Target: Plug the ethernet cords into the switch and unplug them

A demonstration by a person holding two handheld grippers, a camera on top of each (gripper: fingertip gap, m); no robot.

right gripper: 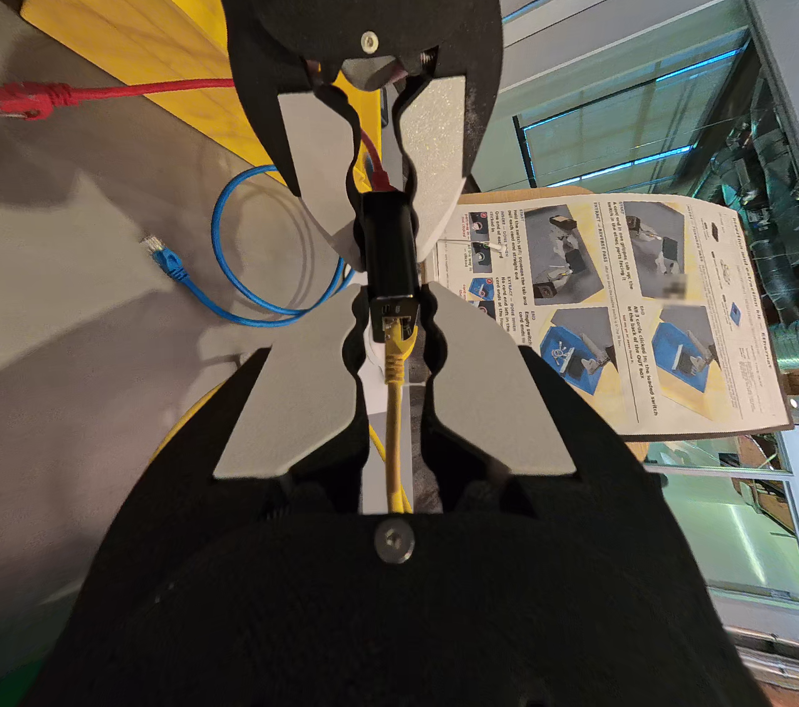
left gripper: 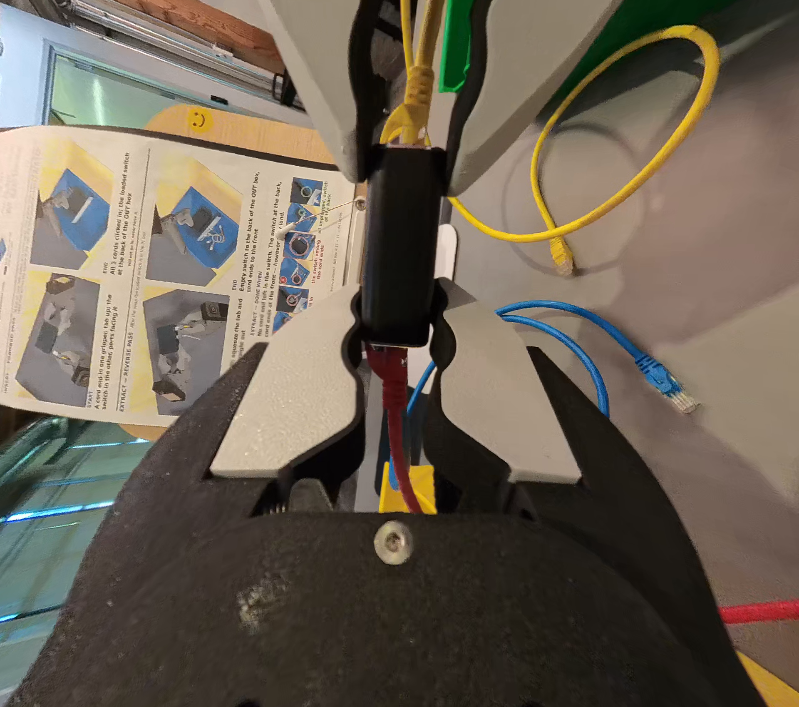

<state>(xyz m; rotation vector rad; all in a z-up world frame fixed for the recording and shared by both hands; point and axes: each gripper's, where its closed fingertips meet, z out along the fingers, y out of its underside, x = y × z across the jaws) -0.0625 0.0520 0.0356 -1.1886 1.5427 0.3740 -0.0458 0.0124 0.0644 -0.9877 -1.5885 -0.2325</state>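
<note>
In the left wrist view, your left hand-held gripper (left gripper: 395,323) clamped the near end of the black switch (left gripper: 400,245), the red cord (left gripper: 395,405) running back from it. In the right wrist view, your right hand-held gripper (right gripper: 391,310) squeezed the switch's (right gripper: 389,253) other end, where the yellow cord (right gripper: 395,366) sat plugged in; the blue cord (right gripper: 242,262) lay loose on the grey surface (right gripper: 86,297) beside the switch.

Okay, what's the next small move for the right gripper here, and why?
Probably open the right gripper and back off: the yellow plug looks seated in the switch, the left gripper holds it, and the blue cord lies loose.
</note>
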